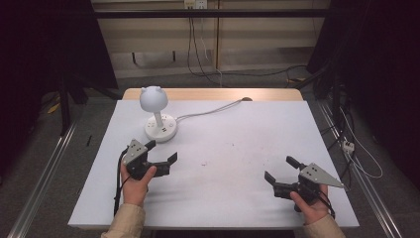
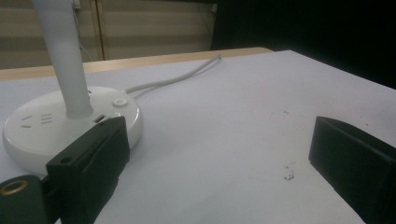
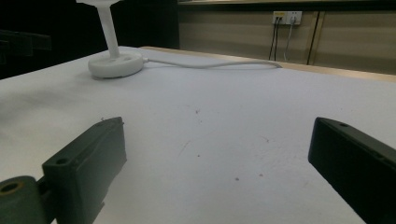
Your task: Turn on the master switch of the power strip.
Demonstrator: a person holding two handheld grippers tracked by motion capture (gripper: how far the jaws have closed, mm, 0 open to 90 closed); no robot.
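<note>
A: In the high view, where does the lamp stand?

B: The white desk lamp [image 1: 157, 116] stands on the far left part of the white table [image 1: 237, 148], on a round base with sockets, and its round head is upright on a thin stem. Its white cable [image 1: 210, 110] runs to the far edge. The left gripper [image 1: 161, 151] is just in front of the base, near it but not touching, with jaws apart and nothing between them. The right gripper [image 1: 281, 169] is at the near right, well apart from the lamp, and its jaws are also spread and empty.

A: And in the left gripper view?

B: The lamp's base [image 2: 70, 123] is very close. The left jaw is in front of the base's rim, and I cannot tell if it touches. The stem [image 2: 63, 56] rises at the upper left. The right jaw is far to the side, over bare table.

A: And the right gripper view?

B: There the lamp [image 3: 114, 58] is far, at the upper left, and the cable [image 3: 215, 64] goes to the right. Both jaws are wide apart above the stained table surface.
</note>
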